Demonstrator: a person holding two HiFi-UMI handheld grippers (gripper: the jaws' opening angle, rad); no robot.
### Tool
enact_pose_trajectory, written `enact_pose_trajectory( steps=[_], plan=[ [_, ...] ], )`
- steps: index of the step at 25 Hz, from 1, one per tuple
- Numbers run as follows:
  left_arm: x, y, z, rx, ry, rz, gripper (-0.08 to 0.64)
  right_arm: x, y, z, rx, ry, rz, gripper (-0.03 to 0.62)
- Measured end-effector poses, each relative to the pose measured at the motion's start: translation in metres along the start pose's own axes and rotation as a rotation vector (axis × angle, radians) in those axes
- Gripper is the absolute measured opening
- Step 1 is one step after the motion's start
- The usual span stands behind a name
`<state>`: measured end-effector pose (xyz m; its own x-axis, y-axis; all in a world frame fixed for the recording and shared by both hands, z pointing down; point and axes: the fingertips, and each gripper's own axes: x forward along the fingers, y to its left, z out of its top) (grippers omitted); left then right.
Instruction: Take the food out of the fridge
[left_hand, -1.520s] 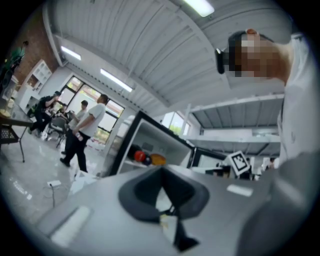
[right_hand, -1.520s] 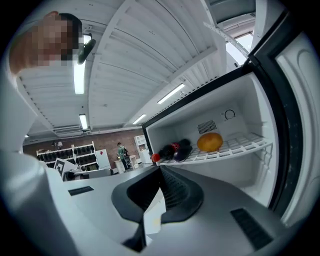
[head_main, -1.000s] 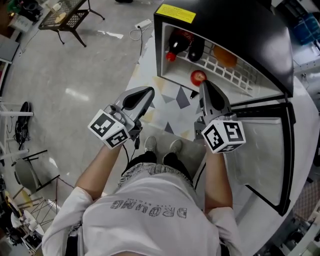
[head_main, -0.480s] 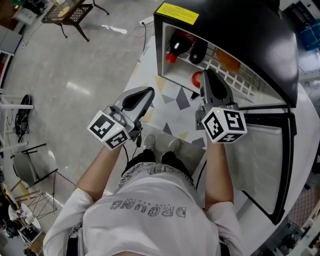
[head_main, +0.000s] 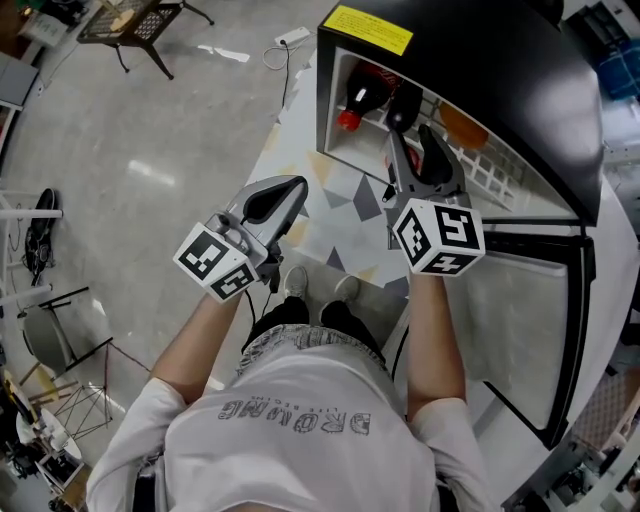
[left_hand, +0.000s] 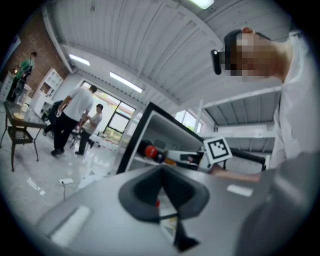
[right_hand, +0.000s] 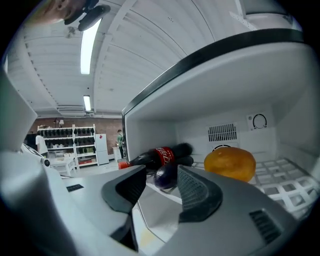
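Both right gripper (head_main: 413, 148) jaws are being opened, empty; the eggplant (right_hand: 166, 176) straight ahead should be clasped next. Left gripper (head_main: 290, 190) jaws are together.

The right gripper (right_hand: 160, 192), jaws opening with nothing between them, faces an eggplant (right_hand: 166, 176) just ahead. A cola bottle (right_hand: 162, 155) lies behind it and an orange (right_hand: 230, 162) sits to the right.

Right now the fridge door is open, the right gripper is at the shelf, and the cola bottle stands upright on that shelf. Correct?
Not quite. The cola bottle lies on its side on the wire shelf, red cap toward the opening, as the right gripper view shows. The rest holds: the door is open, and the right gripper is at the shelf, its jaws opening and gripping nothing.
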<state>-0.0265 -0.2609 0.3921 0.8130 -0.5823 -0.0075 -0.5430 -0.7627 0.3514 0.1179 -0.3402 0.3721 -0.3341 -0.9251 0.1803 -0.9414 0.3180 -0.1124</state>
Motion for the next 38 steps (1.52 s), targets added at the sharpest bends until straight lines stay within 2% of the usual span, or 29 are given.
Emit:
enact_pose_trajectory(
  steps=[4,12,21,25,33,38],
  plan=[
    [-0.002,0.006,0.001,-0.001,-0.001,-0.007,0.006,0.008,0.0,-0.003,-0.018,0.027,-0.029,0.207],
    [-0.008,0.021,0.003,-0.014,-0.008,-0.017,0.006,0.023,-0.002,-0.009,-0.086,0.076,-0.114,0.233],
    [-0.011,0.031,0.004,-0.022,-0.004,-0.037,0.006,0.032,-0.006,-0.017,-0.126,0.129,-0.198,0.232],
    [-0.013,0.032,0.004,-0.022,0.001,-0.044,0.006,0.032,-0.011,-0.017,-0.13,0.134,-0.234,0.202],
    [-0.014,0.03,0.005,-0.018,0.006,-0.063,0.006,0.022,-0.012,-0.01,-0.122,0.099,-0.253,0.192],
    [-0.012,0.021,0.006,-0.005,0.013,-0.076,0.006,0.009,-0.012,-0.006,-0.101,0.064,-0.236,0.19]
  ],
)
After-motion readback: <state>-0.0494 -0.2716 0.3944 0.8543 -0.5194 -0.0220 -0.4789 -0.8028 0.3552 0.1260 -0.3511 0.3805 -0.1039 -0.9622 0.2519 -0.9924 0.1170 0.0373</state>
